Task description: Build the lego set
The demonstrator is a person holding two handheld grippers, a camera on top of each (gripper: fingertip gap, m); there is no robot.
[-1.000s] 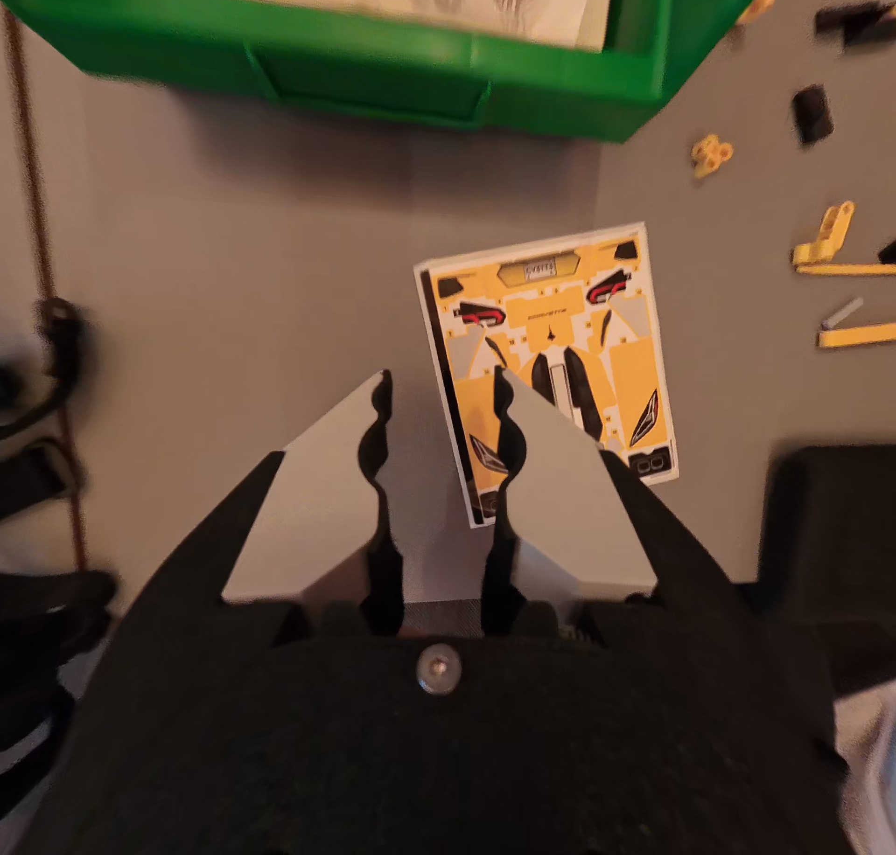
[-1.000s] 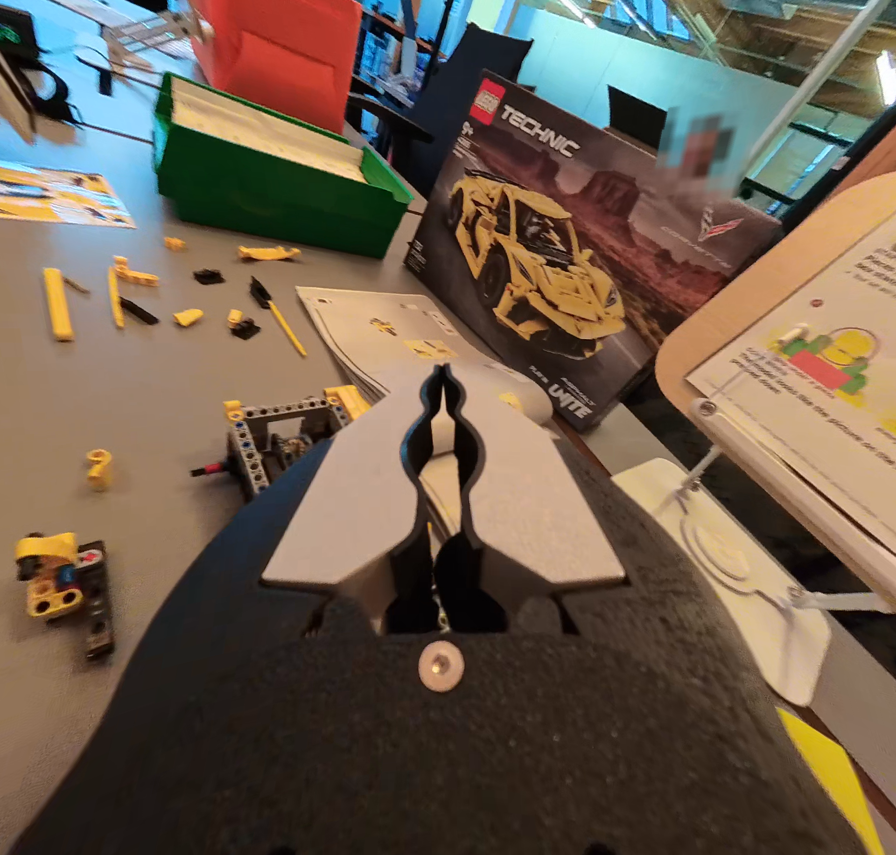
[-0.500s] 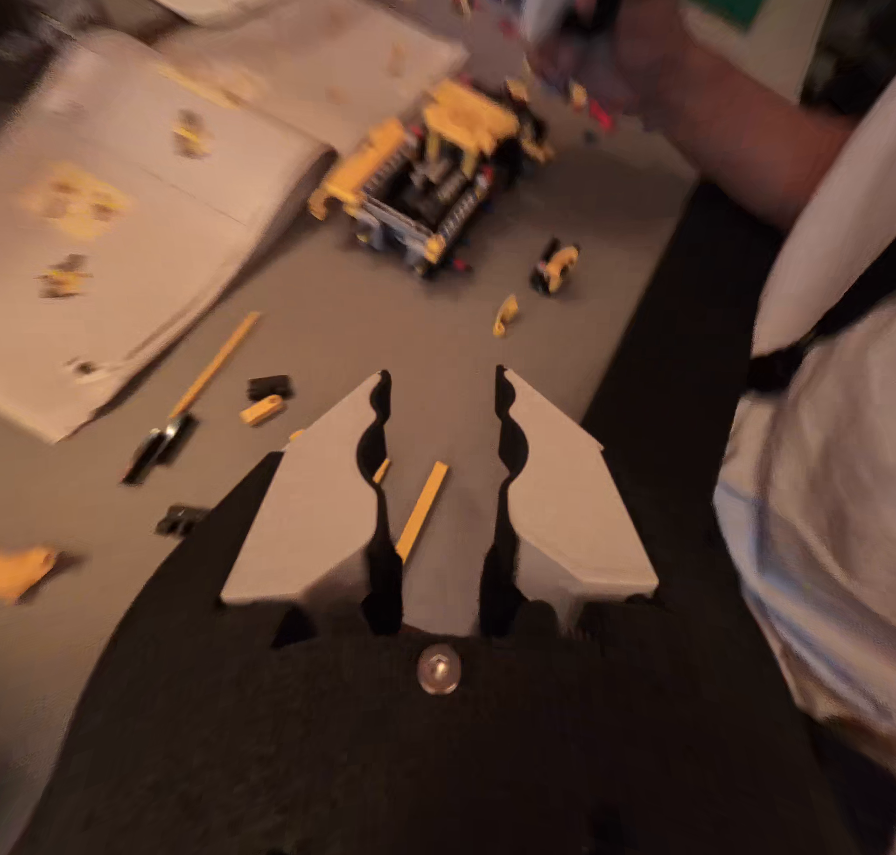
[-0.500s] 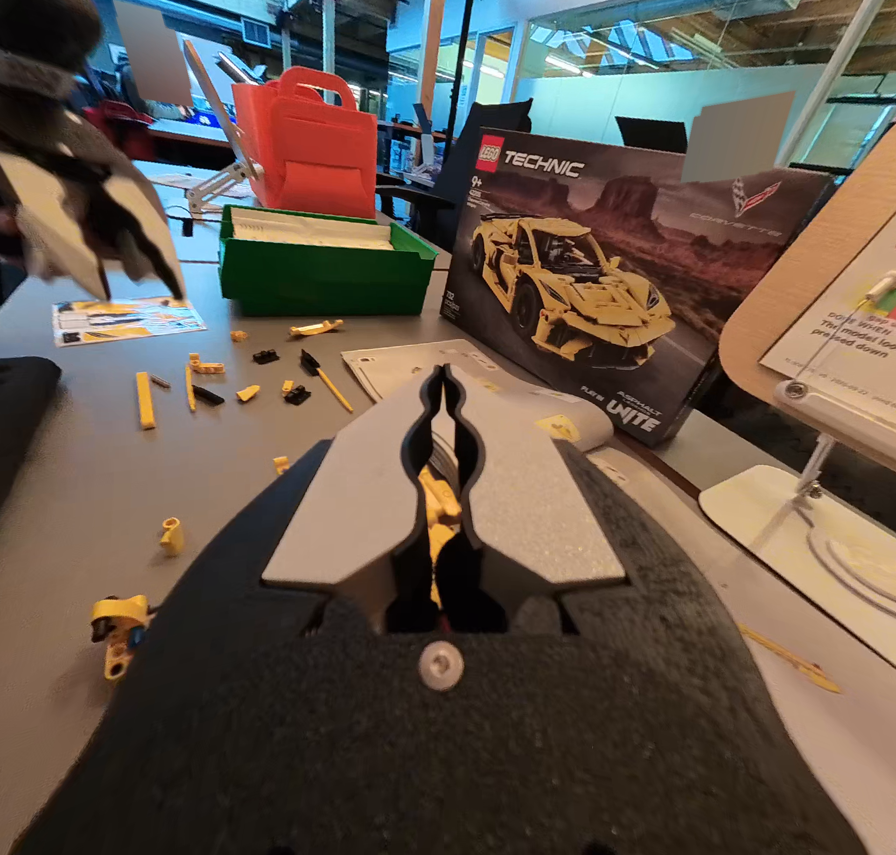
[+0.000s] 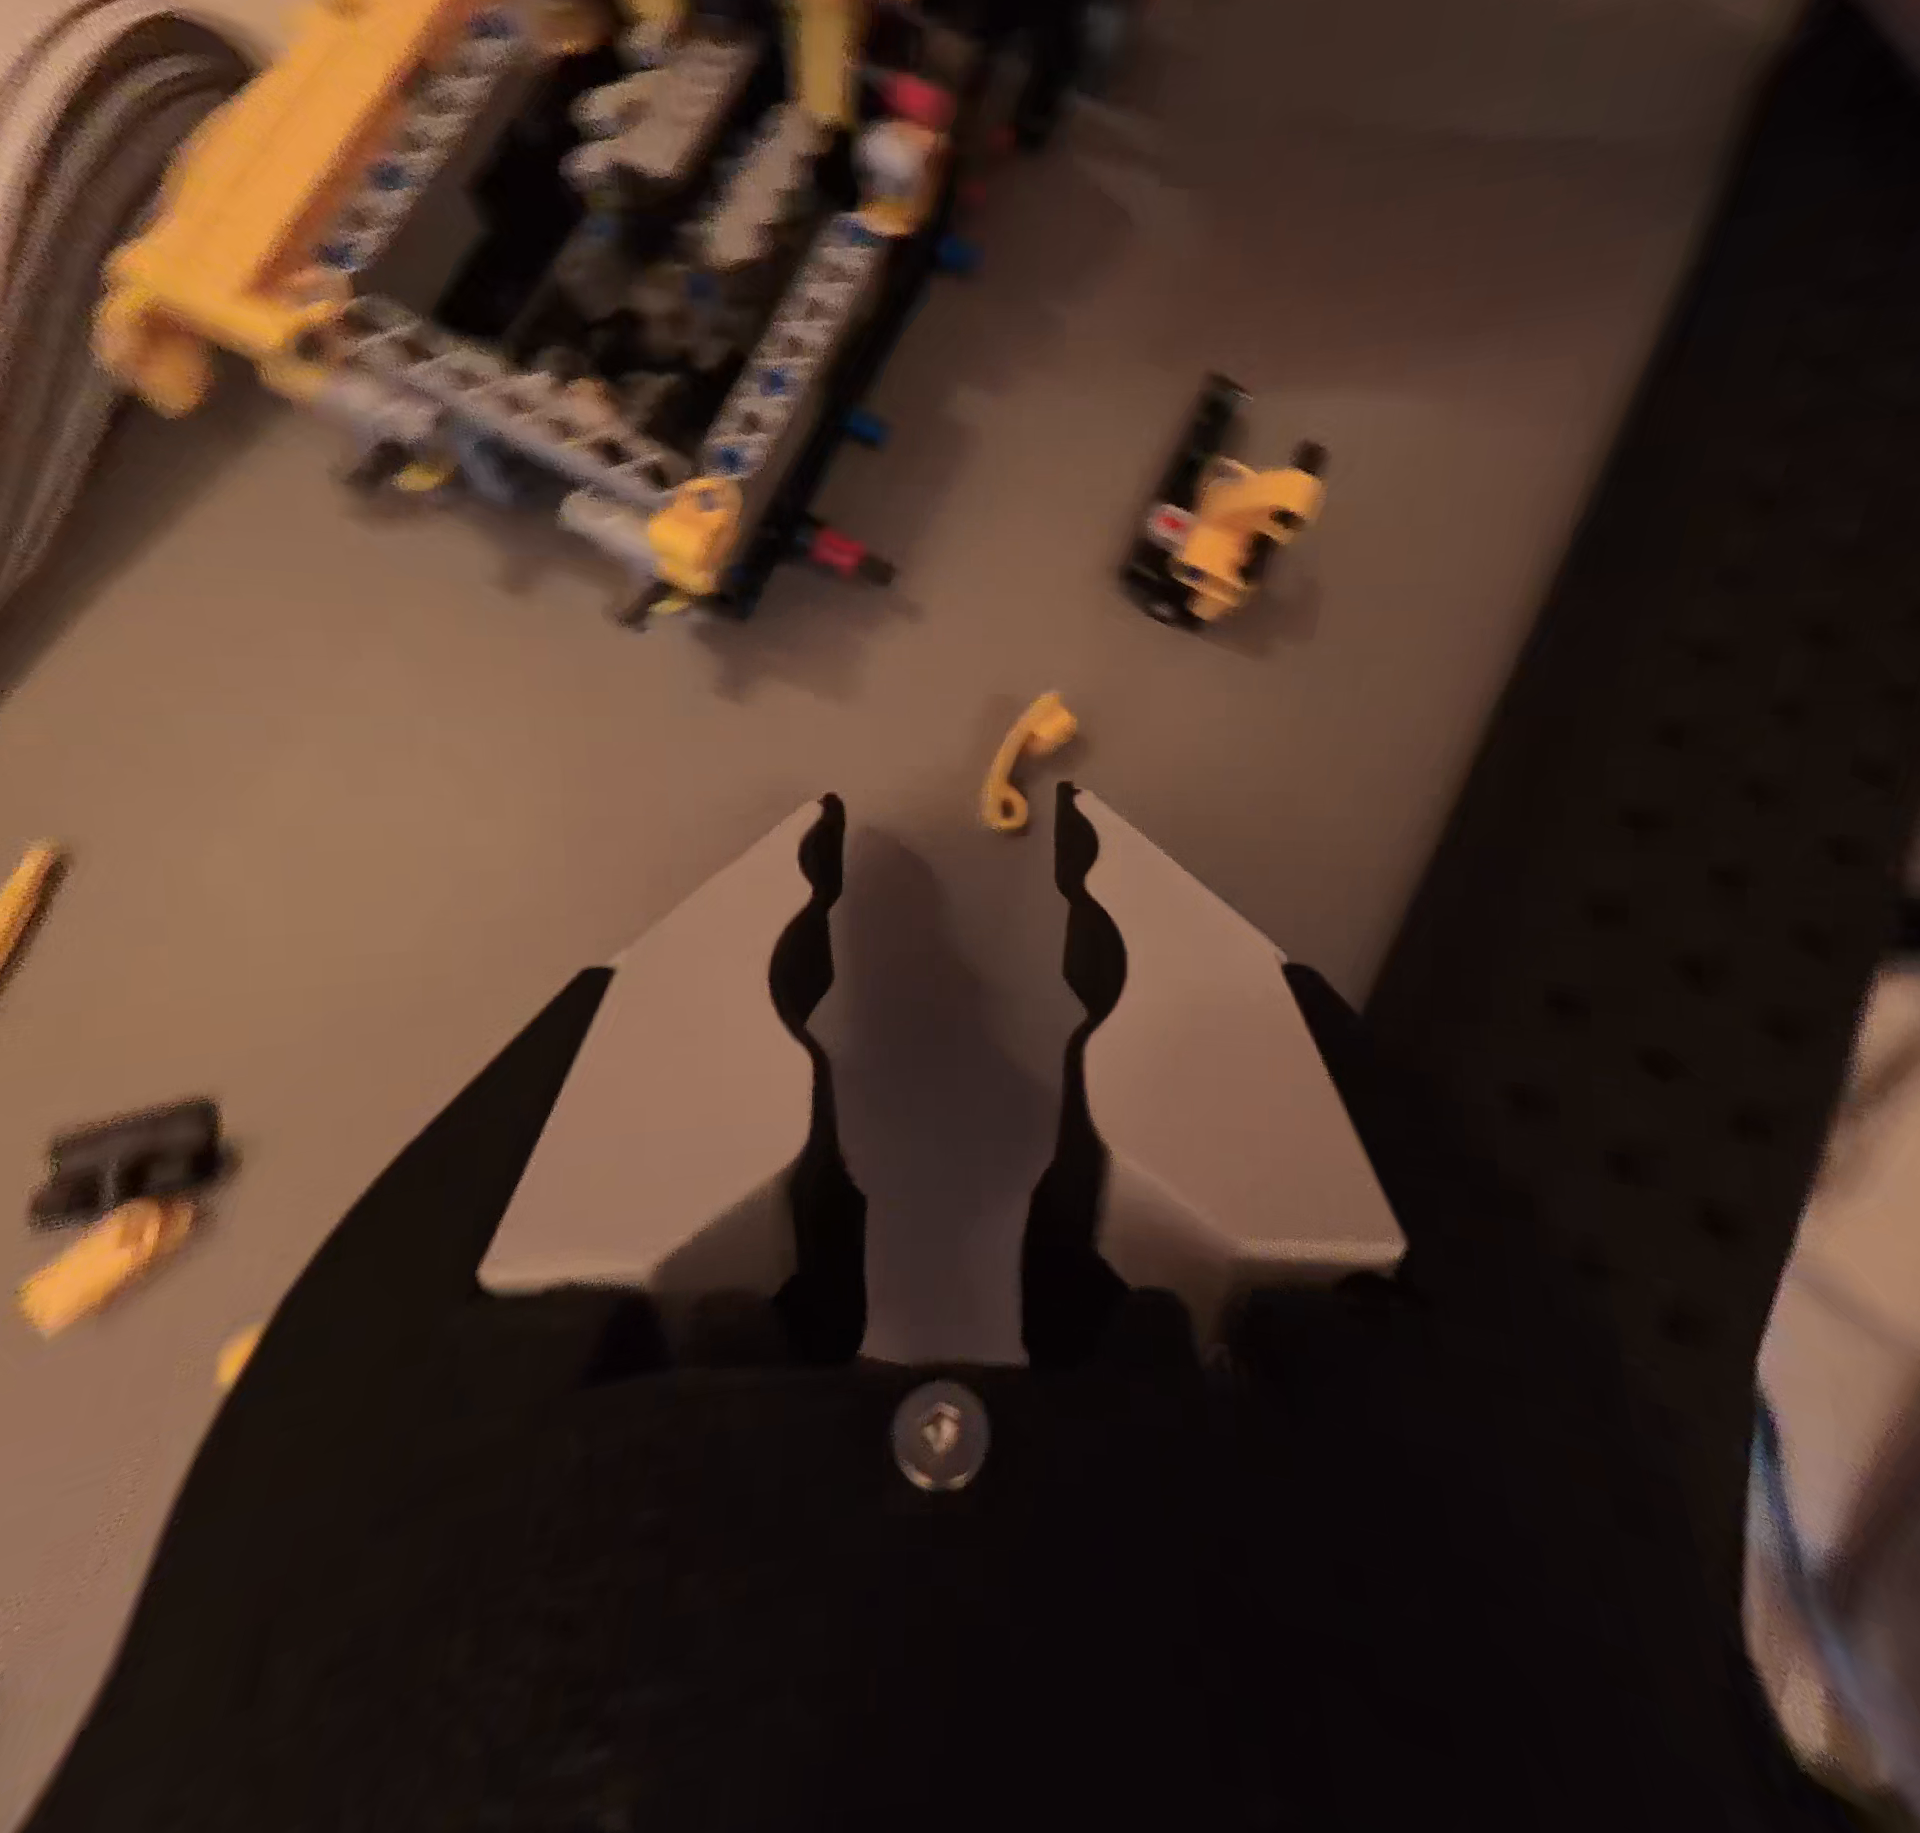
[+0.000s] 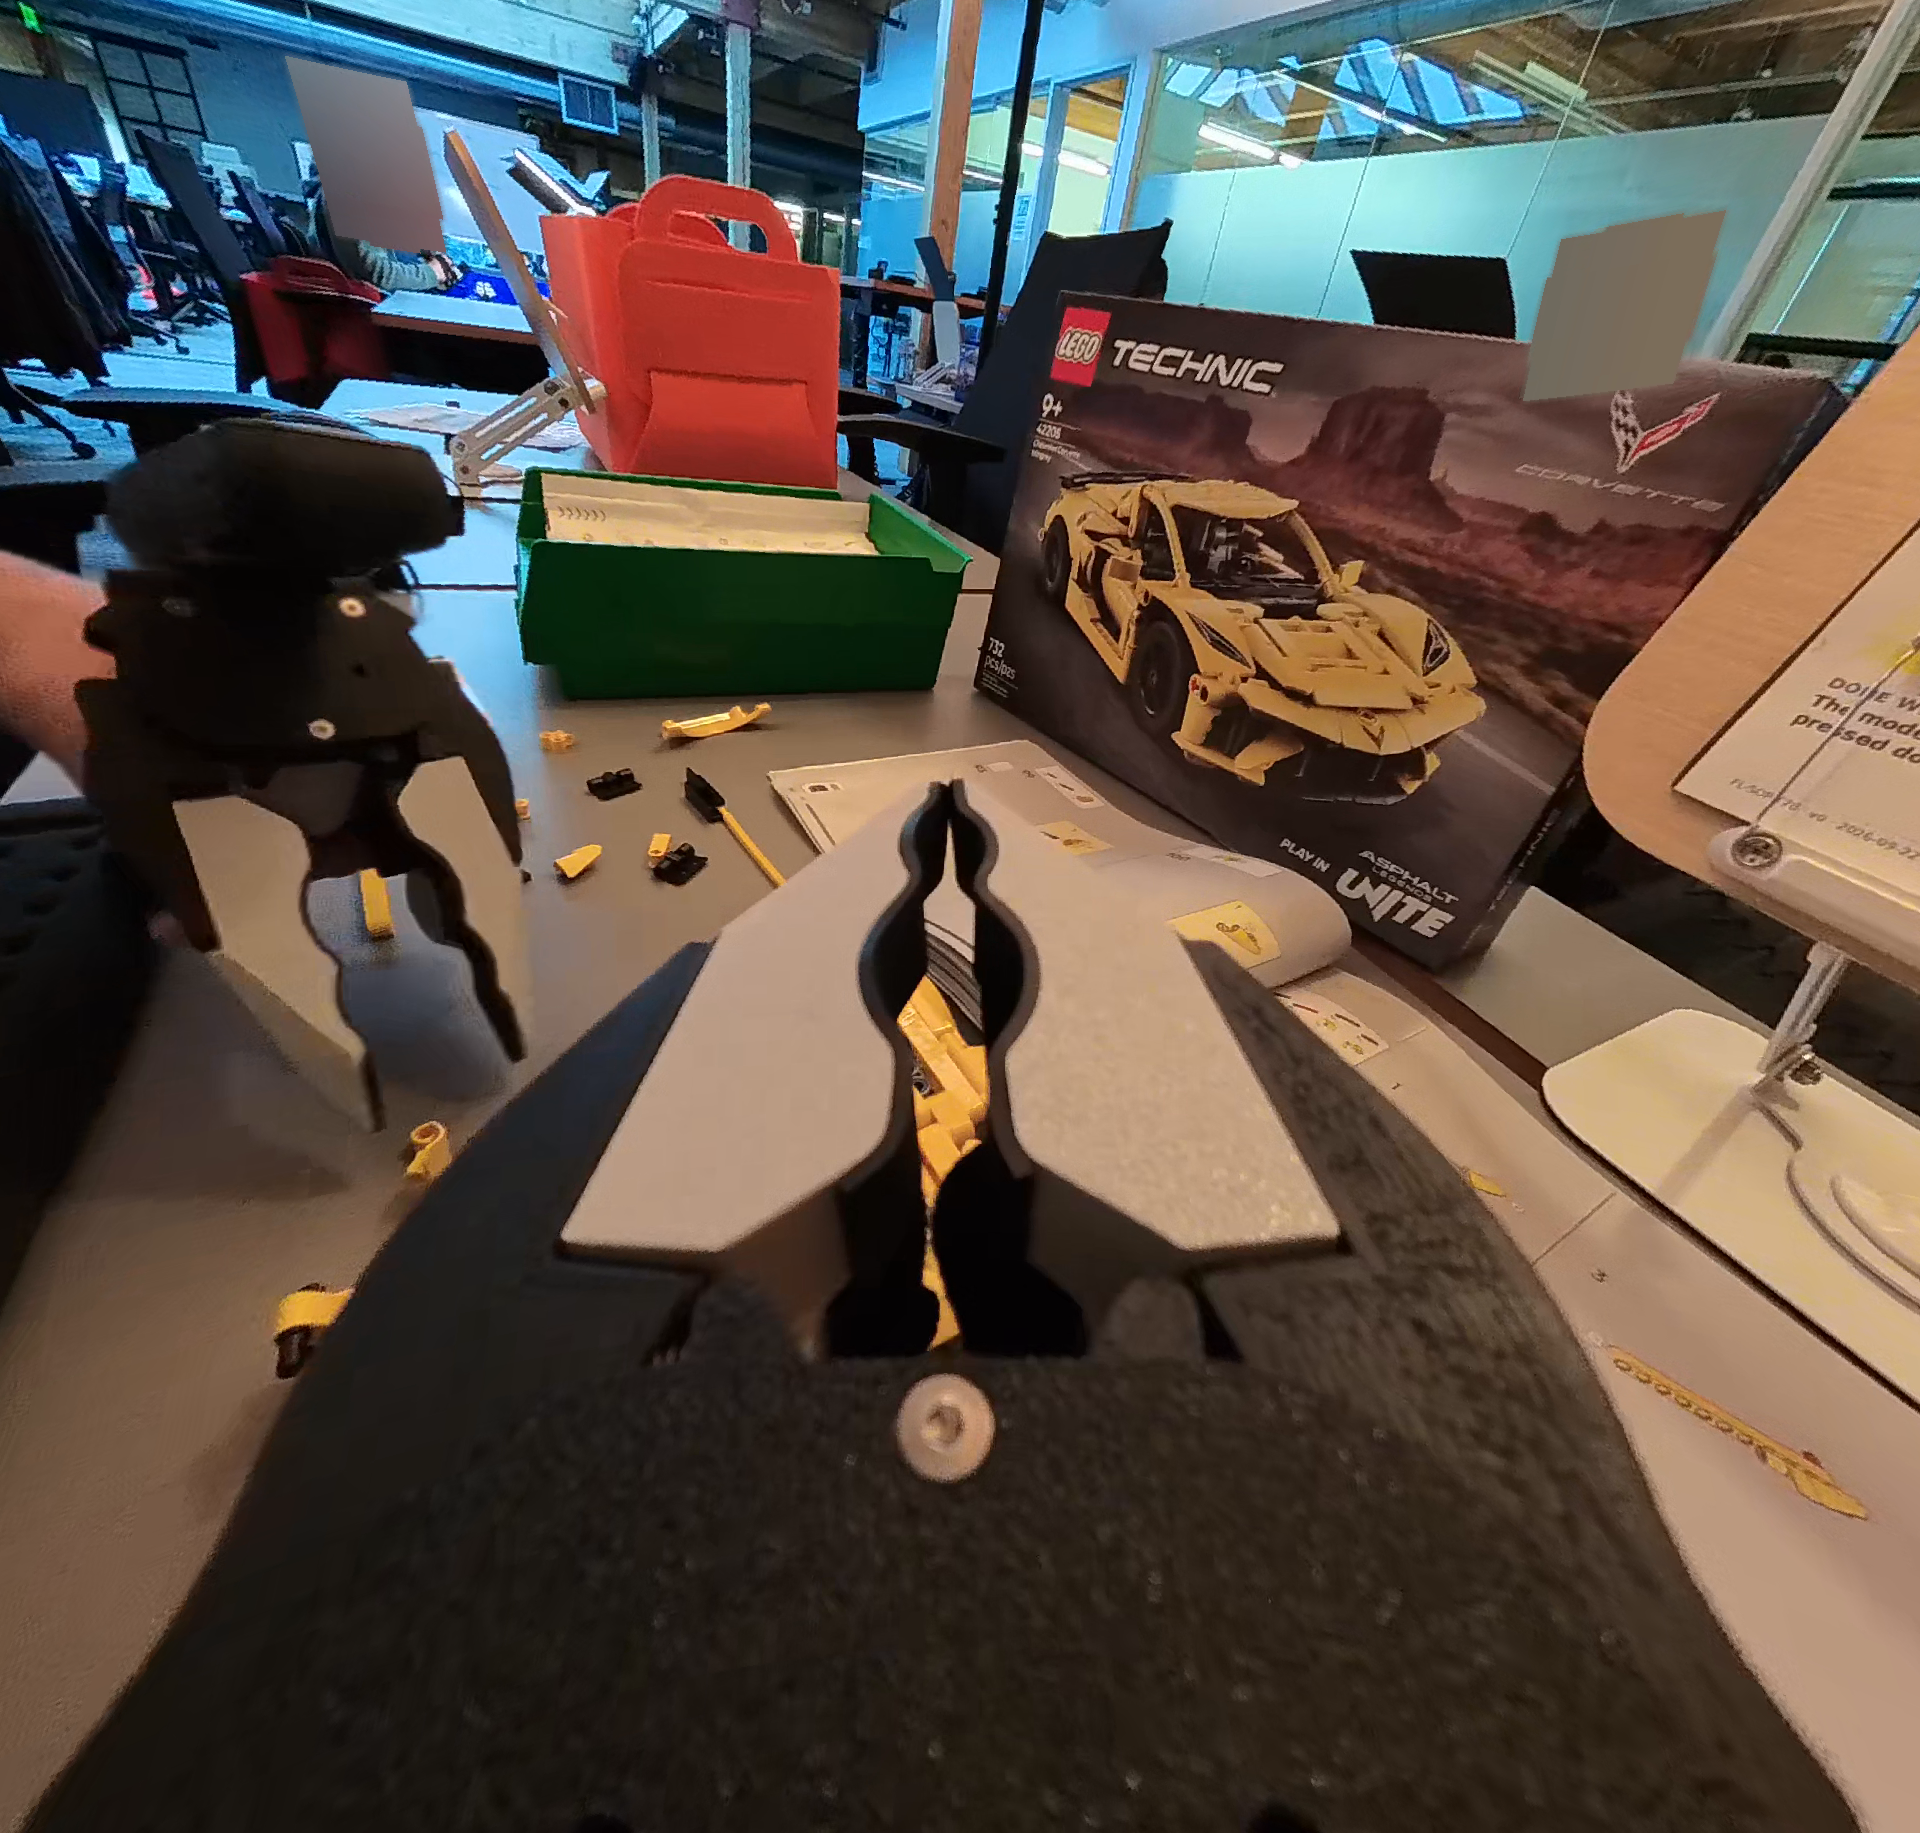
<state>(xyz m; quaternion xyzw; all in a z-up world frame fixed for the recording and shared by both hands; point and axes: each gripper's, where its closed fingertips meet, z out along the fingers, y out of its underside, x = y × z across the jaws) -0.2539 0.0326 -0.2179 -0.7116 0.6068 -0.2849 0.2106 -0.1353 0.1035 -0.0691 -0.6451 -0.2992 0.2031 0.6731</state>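
The partly built yellow and grey chassis point(image 5: 582, 256) sits on the grey table ahead of my left gripper point(image 5: 948, 804), which is open and empty. A small curved yellow piece point(image 5: 1023, 760) lies on the table just beyond its right fingertip. A small yellow and black sub-assembly point(image 5: 1221, 526) lies to the right of the chassis. My right gripper point(image 6: 951, 796) is shut with nothing visibly held, above the chassis point(image 6: 945, 1087), which shows through the gap. The right wrist view shows the left gripper point(image 6: 442, 1087) low over the curved yellow piece point(image 6: 428, 1149).
Loose yellow and black parts point(image 6: 623, 838) are scattered behind the left gripper. A green bin point(image 6: 727, 588), a red bag point(image 6: 707, 349), the set's box point(image 6: 1351, 620) and an open instruction booklet point(image 6: 1091, 848) stand behind. A sign stand point(image 6: 1714, 1108) is at right. A black mat point(image 5: 1714, 640) edges the table. Spacing between my two grippers at the tips: around 20 cm.
My left gripper swung from the sticker sheet by the green bin to the chassis and dropped close to the small curved yellow piece, staying open. The right gripper tilted level and stayed shut.
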